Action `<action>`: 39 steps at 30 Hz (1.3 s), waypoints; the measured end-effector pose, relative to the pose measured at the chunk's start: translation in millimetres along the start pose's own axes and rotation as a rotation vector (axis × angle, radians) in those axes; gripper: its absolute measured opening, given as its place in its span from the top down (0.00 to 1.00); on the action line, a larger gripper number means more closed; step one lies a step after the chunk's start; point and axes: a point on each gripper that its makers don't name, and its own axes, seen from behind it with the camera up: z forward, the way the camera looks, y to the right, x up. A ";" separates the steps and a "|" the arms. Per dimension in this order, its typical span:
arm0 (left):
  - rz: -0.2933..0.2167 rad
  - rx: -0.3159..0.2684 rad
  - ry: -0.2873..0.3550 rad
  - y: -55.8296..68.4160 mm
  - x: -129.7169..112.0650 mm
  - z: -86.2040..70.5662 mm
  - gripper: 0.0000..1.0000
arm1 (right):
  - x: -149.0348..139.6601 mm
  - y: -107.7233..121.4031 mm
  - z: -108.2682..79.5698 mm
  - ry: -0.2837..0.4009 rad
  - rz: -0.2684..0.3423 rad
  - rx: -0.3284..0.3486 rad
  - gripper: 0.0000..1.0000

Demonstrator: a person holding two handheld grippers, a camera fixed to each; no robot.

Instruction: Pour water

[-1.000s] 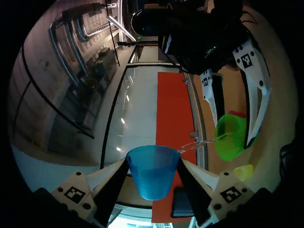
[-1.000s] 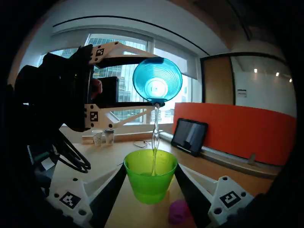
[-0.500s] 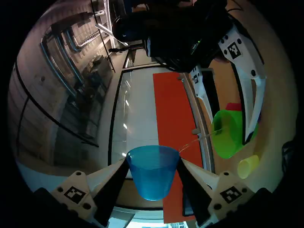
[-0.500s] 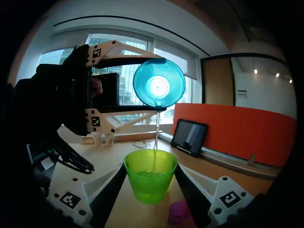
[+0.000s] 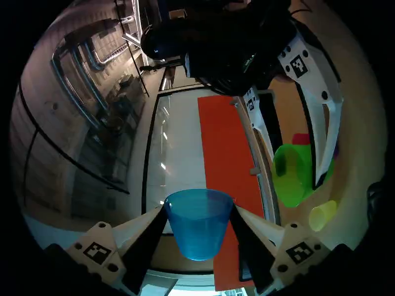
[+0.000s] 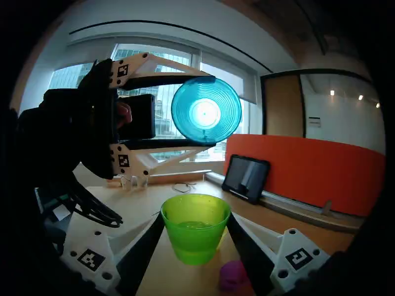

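Wooden table (image 6: 143,204) bears a tablet (image 6: 245,178) and a yellow cup (image 5: 322,215)

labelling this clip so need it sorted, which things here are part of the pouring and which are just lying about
In the job: blue cup in left gripper, tipped sideways; green cup in right gripper, water inside.
Lying about: yellow cup, small purple object, tablet, orange partition.

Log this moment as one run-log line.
left tongs: shut on blue cup, tipped sideways above green cup | right tongs: shut on green cup, upright, water inside | stream: none
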 end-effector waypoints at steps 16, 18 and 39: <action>-0.601 -0.022 -0.026 -2.0 -27.9 3.1 0.13 | 2.0 6.2 -3.9 0.014 0.007 -0.017 0.09; -0.661 -0.023 -0.034 -1.3 -32.0 2.1 0.13 | 2.5 6.7 -4.2 0.016 0.006 -0.017 0.09; -1.238 -0.043 -0.058 2.4 -56.9 -4.0 0.13 | 9.2 10.0 -9.1 0.033 -0.001 -0.030 0.09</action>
